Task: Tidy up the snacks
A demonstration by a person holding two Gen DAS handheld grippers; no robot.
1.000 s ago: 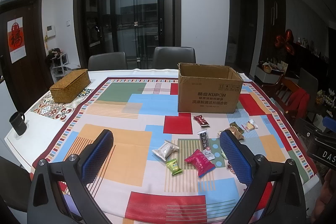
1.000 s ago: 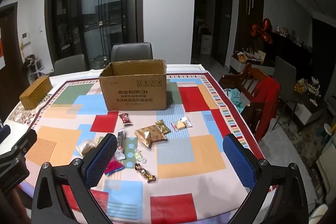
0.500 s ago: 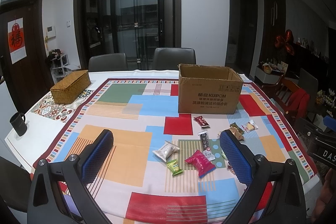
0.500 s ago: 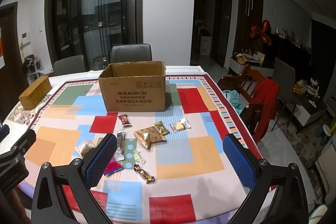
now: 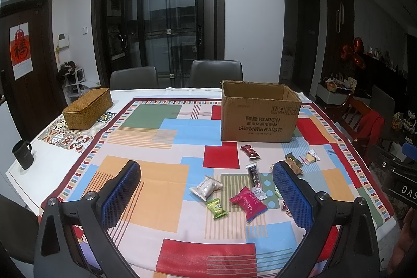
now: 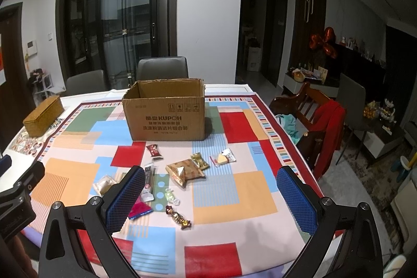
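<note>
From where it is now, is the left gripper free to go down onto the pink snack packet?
Probably yes. The left gripper is open and empty, and the pink snack packet lies flat between its jaws' lines, nothing over it.

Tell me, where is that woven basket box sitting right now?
The woven basket box sits at the table's far left corner in both views, on a patterned tile mat beyond the tablecloth's edge, well left of the cardboard box and behind the dark mug.
</note>
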